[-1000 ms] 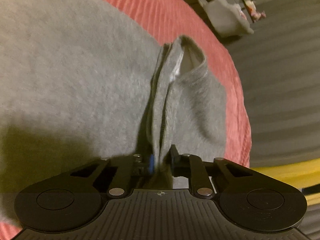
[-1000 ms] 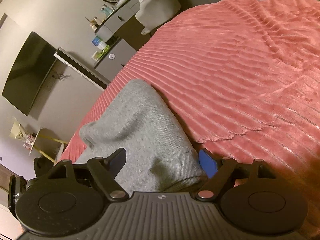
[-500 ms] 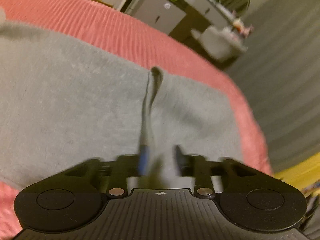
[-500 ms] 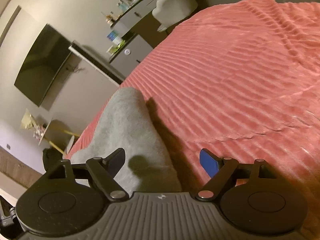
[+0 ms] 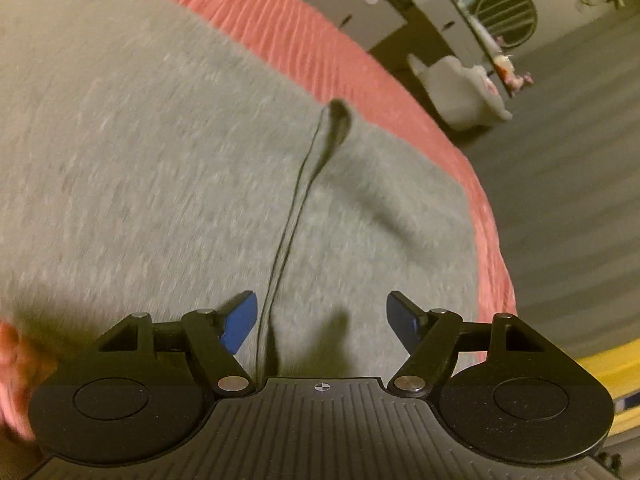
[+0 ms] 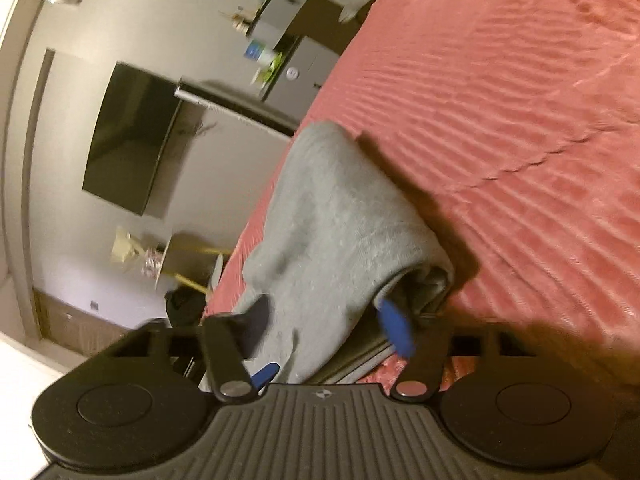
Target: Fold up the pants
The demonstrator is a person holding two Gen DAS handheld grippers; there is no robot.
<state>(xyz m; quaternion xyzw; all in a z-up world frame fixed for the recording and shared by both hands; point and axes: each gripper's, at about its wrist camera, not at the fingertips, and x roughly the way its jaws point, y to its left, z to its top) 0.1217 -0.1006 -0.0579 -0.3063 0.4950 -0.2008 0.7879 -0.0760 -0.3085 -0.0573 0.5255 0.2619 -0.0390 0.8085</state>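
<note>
Left gripper (image 5: 320,320) fingers spread over flat gray pants (image 5: 160,160); right gripper (image 6: 326,326) fingers spread, straddling the folded edge to grab it.

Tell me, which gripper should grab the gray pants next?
Probably the right hand-held gripper: its open jaws already straddle the gray pants' folded end. The left hand-held gripper just hovers open above flat cloth.

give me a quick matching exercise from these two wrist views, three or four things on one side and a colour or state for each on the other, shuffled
Things:
1. pants
2. bedspread
3. left hand-held gripper
4. TV screen

Colour or state:
A. black, on the wall
B. grey, lying folded
C. open, gripping nothing
D. red, ribbed

Pairs: 1-B, 2-D, 3-C, 4-A
</note>
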